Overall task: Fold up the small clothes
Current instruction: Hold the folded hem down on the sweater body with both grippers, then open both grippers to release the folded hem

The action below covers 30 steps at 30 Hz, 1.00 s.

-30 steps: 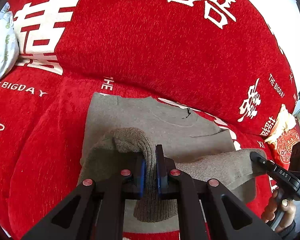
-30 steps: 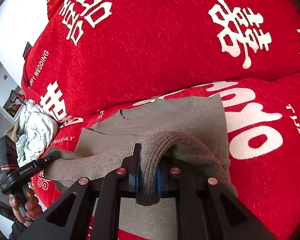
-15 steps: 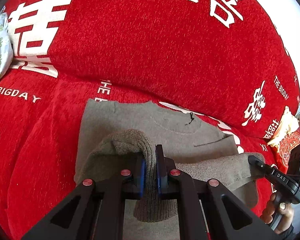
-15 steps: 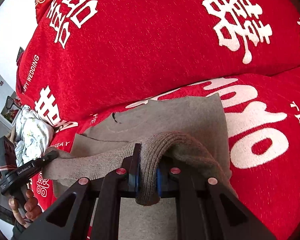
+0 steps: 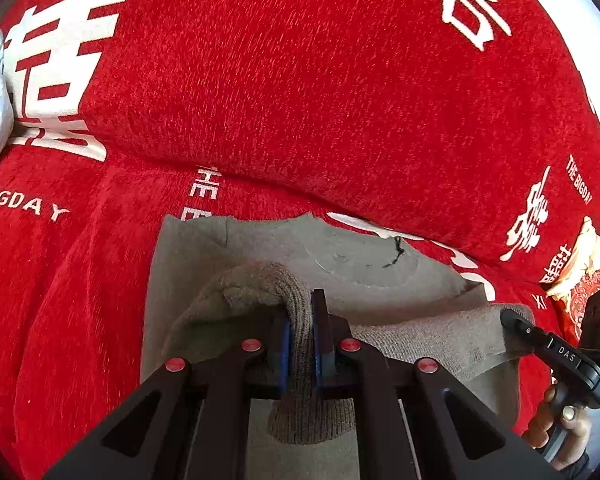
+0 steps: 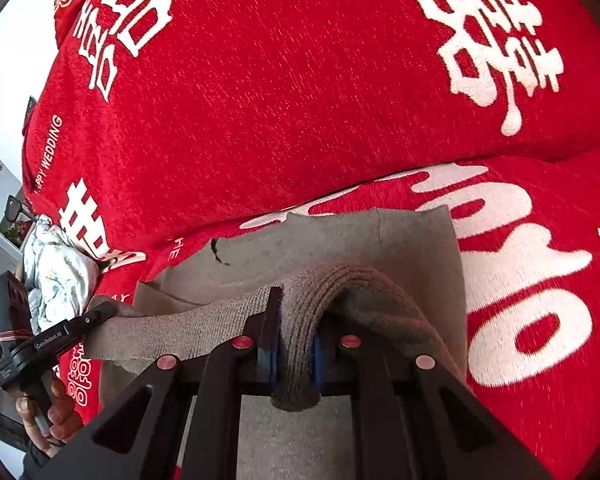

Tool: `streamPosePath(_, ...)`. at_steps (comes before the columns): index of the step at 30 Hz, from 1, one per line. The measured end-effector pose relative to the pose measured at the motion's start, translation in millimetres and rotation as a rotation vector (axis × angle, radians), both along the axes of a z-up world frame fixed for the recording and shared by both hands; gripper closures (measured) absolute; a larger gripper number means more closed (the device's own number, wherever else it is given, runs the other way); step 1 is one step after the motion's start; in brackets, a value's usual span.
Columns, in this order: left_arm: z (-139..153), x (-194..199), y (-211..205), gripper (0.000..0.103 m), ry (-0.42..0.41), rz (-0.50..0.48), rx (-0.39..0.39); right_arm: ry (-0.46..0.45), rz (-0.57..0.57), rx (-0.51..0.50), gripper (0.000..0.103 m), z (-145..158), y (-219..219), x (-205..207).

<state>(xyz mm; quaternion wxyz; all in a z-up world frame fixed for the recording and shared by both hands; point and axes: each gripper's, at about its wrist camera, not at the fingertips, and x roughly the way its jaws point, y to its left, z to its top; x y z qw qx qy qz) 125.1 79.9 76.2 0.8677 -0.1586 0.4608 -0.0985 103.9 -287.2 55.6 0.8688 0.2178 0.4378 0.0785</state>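
Both tongs carried forward with hem, collar nearer | left tongs (image 5: 300,344) and right tongs (image 6: 294,352) clamped on grey sweater (image 5: 340,256) hem on red sofa cover (image 5: 300,100) | step: bottom-to-collar fold | next: hem to be laid at collar, then released

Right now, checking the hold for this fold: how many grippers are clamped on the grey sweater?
2. The left gripper pinches the grey sweater at one hem corner; the right gripper pinches the other.
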Motion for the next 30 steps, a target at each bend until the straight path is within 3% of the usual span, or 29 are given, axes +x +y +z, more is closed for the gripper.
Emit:
streamPosePath(18,-44.5,44.8,-3.1,0.093,0.084,0.004,0.01,0.066,-0.006,0.013,0.09,-37.0,-3.5,43.5)
streamPosePath(21,-60.3,50.6,3.1,0.093,0.139,-0.001,-0.048,0.088,-0.003,0.032,0.089,-45.4,-5.2,46.3)
streamPosePath(23,-72.1,55.3,9.8,0.075,0.187,-0.019,-0.129,0.105,-0.009,0.057,0.077,-50.1,-7.6,47.1)
streamPosePath(24,-74.9,56.1,12.1,0.061,0.198,-0.021,-0.164,0.115,-0.005,0.07,0.072,-52.1,-8.5,47.9)
streamPosePath(26,-77.5,54.7,18.3,0.057,0.194,-0.02,-0.237,0.116,0.006,0.096,0.038,-52.7,-9.1,47.5)
streamPosePath(28,-75.7,54.1,18.9,0.051,0.195,-0.026,-0.239,0.074,-0.003,0.08,0.015,-43.8,-7.8,43.3)
streamPosePath(30,-71.7,52.1,19.2,0.045,0.191,-0.032,-0.247,0.043,-0.014,0.062,0.015,-35.6,-6.2,40.3)
